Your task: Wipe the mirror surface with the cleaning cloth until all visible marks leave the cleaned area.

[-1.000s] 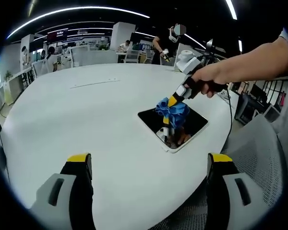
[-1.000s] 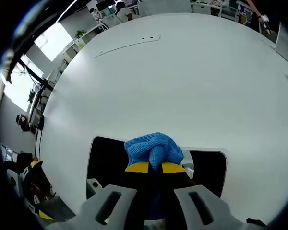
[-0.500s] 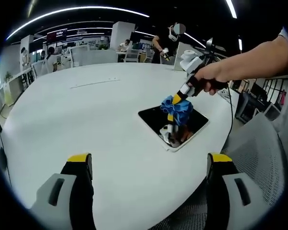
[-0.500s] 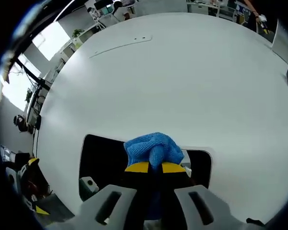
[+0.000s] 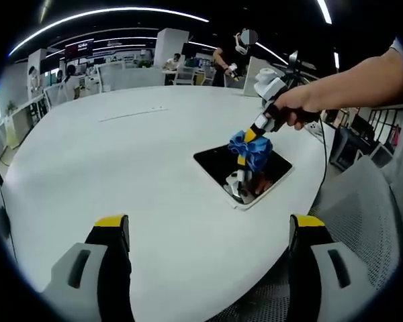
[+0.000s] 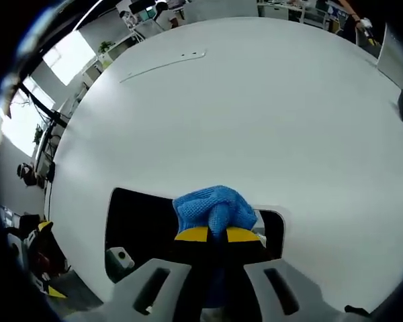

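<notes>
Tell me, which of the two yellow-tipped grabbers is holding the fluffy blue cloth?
The right gripper, its jaws shut on the blue cloth over the dark rectangular mirror. The left gripper is open with nothing in it, above the white table.

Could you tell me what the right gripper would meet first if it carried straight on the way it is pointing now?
Probably the mirror: the right gripper, shut on the blue cloth, points down at the glass, so the cloth would press onto it first. Whether it already touches is unclear.
</notes>
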Motion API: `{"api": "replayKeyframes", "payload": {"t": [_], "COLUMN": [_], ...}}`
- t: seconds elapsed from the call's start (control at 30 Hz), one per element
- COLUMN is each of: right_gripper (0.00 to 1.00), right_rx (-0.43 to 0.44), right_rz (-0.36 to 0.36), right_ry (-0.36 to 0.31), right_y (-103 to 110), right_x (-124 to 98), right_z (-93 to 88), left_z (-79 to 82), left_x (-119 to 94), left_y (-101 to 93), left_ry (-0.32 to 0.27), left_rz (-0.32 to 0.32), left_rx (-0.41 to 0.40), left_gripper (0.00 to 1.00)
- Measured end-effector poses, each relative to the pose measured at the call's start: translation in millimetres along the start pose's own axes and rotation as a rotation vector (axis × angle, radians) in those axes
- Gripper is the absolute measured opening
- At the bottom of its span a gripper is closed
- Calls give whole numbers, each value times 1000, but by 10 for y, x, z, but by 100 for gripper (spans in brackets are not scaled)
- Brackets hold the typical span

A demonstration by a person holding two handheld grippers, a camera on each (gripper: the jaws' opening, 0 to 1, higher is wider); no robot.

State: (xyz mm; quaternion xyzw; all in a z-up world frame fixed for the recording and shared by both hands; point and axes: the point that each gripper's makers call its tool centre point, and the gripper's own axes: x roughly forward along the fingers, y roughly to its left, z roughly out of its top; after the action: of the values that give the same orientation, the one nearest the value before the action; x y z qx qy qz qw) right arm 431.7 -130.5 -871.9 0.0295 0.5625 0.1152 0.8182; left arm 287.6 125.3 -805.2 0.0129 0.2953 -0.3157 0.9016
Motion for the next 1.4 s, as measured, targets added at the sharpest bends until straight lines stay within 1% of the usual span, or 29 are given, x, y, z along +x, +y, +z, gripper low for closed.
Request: {"api": "replayKeyframes", "payload": {"t": [0.17,0.43,0.57,0.7,0.8,0.93,1.27,1.4], "right_gripper": [2,2,2,2,2,2,2,2], "right_rx": [-6,-9,-4,27,16,8,24,15], "right_rz": [-7,-15,-14,-1,2,1,13,17], "right_ry": [-28,-56,-69,-76,-72,-85,-91,-91], "right_y": [-4,45,63,73,102,128,173,194], "right_x": [8,-56,-102,-134,-174,-226,-299,-335], "right_z": [-2,-130,-218,-309,-398,-513,-678,-791], "left_z": [2,5,1,12,26,57,70,75], "left_x": [-6,-9,-7,-15,-18,-23,-39,-47], "left_y": [-4,10,21,10,-4,-11,-19,-13], "left_ry": [2,-3,-3,-6,-13,-29,-33,-35], "left_rz": [2,6,9,9,6,5,6,10], "left_rx": [3,2,2,6,13,11,9,11], "left_gripper": [98,97,97,97,98,99,99,99]}}
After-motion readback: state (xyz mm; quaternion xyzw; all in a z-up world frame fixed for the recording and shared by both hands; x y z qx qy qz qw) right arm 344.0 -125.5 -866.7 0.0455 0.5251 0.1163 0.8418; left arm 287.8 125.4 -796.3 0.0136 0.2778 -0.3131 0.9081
